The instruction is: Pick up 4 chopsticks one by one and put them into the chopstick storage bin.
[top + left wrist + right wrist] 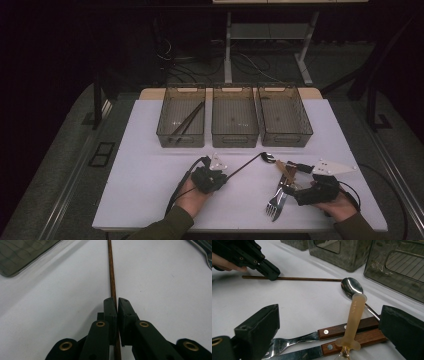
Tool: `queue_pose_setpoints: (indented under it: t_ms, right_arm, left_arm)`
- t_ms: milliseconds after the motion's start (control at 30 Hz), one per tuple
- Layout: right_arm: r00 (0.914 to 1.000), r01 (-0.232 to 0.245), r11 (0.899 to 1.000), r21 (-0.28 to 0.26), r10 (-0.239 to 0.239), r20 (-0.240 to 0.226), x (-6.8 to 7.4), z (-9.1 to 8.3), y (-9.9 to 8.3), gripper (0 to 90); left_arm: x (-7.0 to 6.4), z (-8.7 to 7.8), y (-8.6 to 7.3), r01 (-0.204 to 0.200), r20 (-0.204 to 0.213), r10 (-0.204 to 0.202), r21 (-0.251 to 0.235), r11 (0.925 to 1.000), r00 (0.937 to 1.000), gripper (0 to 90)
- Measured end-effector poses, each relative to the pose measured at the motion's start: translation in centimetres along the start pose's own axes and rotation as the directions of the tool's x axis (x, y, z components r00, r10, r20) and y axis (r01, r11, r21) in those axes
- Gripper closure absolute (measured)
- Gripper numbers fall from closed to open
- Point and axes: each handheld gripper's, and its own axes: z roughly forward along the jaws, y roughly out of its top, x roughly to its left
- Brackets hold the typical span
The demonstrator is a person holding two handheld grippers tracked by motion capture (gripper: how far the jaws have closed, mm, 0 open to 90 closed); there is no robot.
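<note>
Three see-through bins stand side by side at the far part of the white table (150,150). The left bin (182,116) has two dark chopsticks (188,121) lying in it on a slant. The middle bin (234,116) and the right bin (284,115) look bare inside from the high view.

The left gripper (223,176) sits near the middle of the table, in front of the middle bin. Its two black jaws are pressed almost together, with a thin brown chopstick (111,277) pinched between them. In the left gripper view the stick runs straight up from the jaws across the white table. In the right gripper view the stick lies flat on the table, and its far tip comes close to the bowl of a shiny spoon (352,287).

The right gripper (288,189) is lower on the right side of the table. Its jaws are wide apart and hold nothing. Between them lies a small pile of cutlery: a fork (294,340) and a knife (297,355), both with wooden handles, side by side. A pale orange soft-looking handle (353,320) lies across the two wooden handles and points toward the spoon. The spoon's thin stem slips in under the wooden handles.
</note>
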Motion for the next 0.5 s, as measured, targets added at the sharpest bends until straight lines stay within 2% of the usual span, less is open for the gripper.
queue_pose_setpoints:
  t_ms: [100, 233, 500]
  right_arm:
    - [1.0000, 0.000, 1.000, -0.001, 0.000, 0.000, 0.0, 0.0, 0.0, 3.6]
    - [1.0000, 0.001, 1.000, -0.001, -0.001, 0.001, 0.0, 0.0, 0.0, 3.6]
    - [1.0000, 0.000, 1.000, -0.001, 0.000, 0.000, 0.0, 0.0, 0.0, 3.6]
  left_arm:
    - [0.2, -0.1, 0.0, -0.006, -0.008, 0.006, 0.000, 1.0000, 1.0000, 85.9]
    - [0.6, -0.4, 0.0, 0.021, 0.005, -0.021, -0.012, 0.9997, 0.9998, 85.9]
    - [2.2, -2.0, -0.1, 0.041, 0.060, -0.039, -0.033, 0.9986, 0.9974, 85.8]
